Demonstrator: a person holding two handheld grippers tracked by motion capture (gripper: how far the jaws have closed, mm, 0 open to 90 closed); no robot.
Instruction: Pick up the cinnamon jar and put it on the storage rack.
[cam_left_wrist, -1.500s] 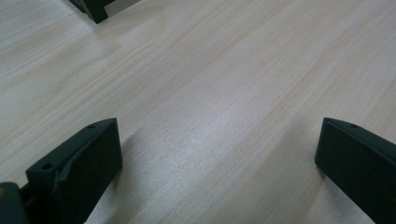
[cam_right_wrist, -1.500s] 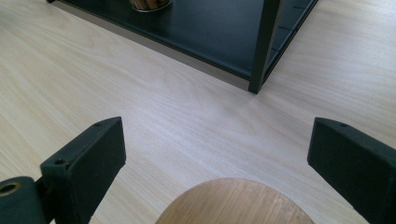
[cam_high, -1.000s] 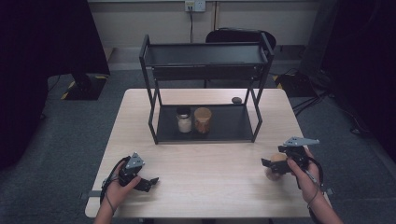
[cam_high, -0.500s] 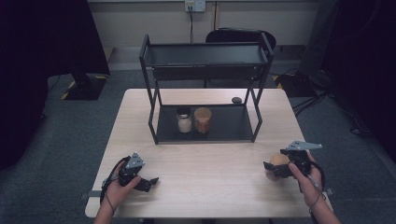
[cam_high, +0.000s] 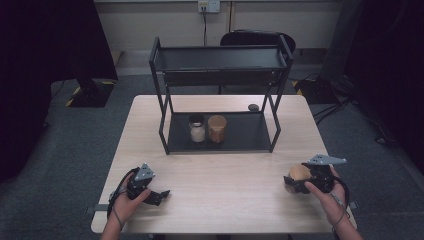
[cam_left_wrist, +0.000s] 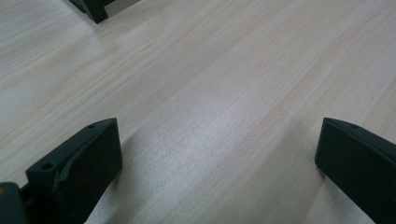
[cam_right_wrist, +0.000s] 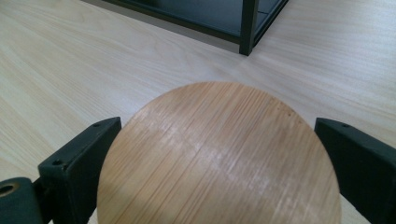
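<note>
A jar with a round bamboo lid sits between the two jaws of my right gripper at the table's front right. The jaws stand wide apart on either side of the lid, and I see no squeeze on it. In the high view the jar shows just left of the person's right hand. My left gripper rests low at the front left, open, with bare wood between its jaws.
A black two-tier metal rack stands at the middle back of the table. On its lower shelf are a white-filled jar and a brown jar. A small dark object lies behind the rack. A chair stands beyond.
My right gripper has dropped lower and come toward the front edge, ending around the bamboo-lidded jar. The left gripper has stayed put.
</note>
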